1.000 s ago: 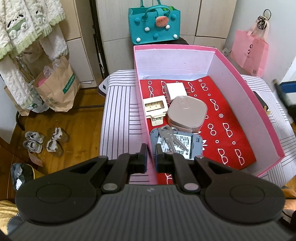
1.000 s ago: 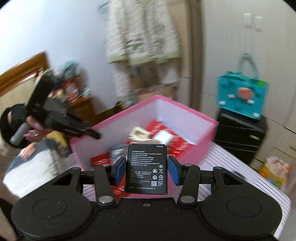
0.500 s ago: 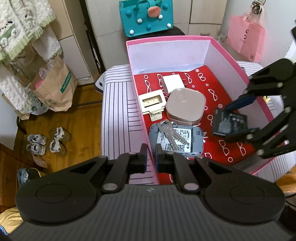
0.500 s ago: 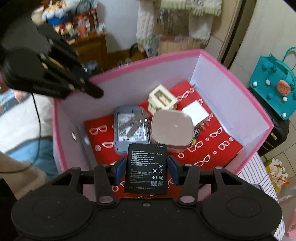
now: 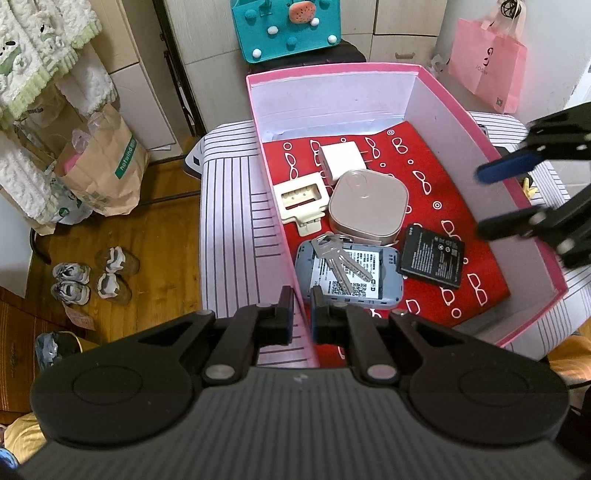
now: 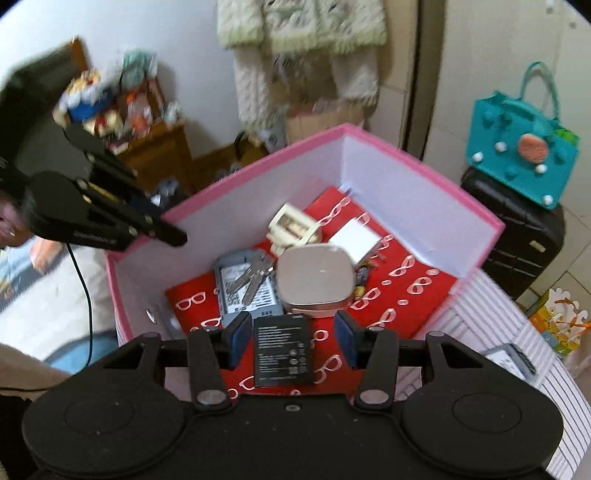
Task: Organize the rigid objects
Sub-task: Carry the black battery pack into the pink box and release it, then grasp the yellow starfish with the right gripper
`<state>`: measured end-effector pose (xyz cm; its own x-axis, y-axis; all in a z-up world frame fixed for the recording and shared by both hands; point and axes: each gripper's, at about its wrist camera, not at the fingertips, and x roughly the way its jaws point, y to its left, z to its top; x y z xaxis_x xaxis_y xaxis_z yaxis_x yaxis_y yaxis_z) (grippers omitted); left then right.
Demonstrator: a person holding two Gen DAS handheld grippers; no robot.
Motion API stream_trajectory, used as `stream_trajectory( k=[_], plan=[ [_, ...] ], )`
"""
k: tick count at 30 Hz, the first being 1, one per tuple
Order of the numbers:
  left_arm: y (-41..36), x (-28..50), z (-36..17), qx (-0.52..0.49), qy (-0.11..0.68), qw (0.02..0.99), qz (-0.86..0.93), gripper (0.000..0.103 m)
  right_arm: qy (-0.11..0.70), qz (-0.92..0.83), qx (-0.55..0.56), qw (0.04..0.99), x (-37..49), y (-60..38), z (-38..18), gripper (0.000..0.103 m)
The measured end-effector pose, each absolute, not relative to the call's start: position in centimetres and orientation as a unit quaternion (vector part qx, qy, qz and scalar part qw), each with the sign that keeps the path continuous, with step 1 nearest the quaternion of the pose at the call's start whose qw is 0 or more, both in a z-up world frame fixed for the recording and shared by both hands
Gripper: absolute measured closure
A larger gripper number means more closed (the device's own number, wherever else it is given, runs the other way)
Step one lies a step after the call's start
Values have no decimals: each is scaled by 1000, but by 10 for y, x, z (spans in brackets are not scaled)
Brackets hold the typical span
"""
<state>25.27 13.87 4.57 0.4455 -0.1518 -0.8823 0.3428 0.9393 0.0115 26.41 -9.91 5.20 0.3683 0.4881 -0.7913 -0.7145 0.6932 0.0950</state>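
Note:
A pink box [image 5: 332, 92] with a red patterned lining stands on a striped surface. My left gripper [image 5: 301, 310] is shut on the box's near-left wall, one finger on each side. A black battery [image 5: 432, 256] lies flat on the lining beside a grey device [image 5: 380, 295] with keys [image 5: 340, 266] on top. My right gripper [image 5: 480, 202] hovers over the box's right wall, open. In the right wrist view the battery [image 6: 283, 350] lies below the right gripper [image 6: 291, 339], clear of both pads. A beige rounded case [image 5: 369, 206], a white charger [image 5: 341, 162] and a cream holder [image 5: 301, 195] also sit inside.
The striped surface [image 5: 229, 221] extends left of the box. A teal bag [image 5: 288, 26] rests on a black suitcase [image 6: 517, 236] behind it. A pink bag [image 5: 487, 62] hangs at the back right. A paper bag [image 5: 99, 166] and shoes [image 5: 92, 277] are on the wooden floor.
The right gripper came in over the box holding the battery; the battery now lies loose on the red lining. The left gripper kept its hold on the box wall.

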Motion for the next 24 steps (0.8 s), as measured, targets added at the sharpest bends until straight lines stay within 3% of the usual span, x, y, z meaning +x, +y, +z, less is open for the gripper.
stream_trajectory(
  k=[12, 24],
  plan=[
    [134, 249, 45, 102, 500, 850, -132, 95, 330, 296, -63, 894, 228, -195, 69, 44],
    [137, 243, 43, 64, 487, 864, -110, 95, 315, 211, -18, 925, 211, -266, 1, 38]
  ],
)
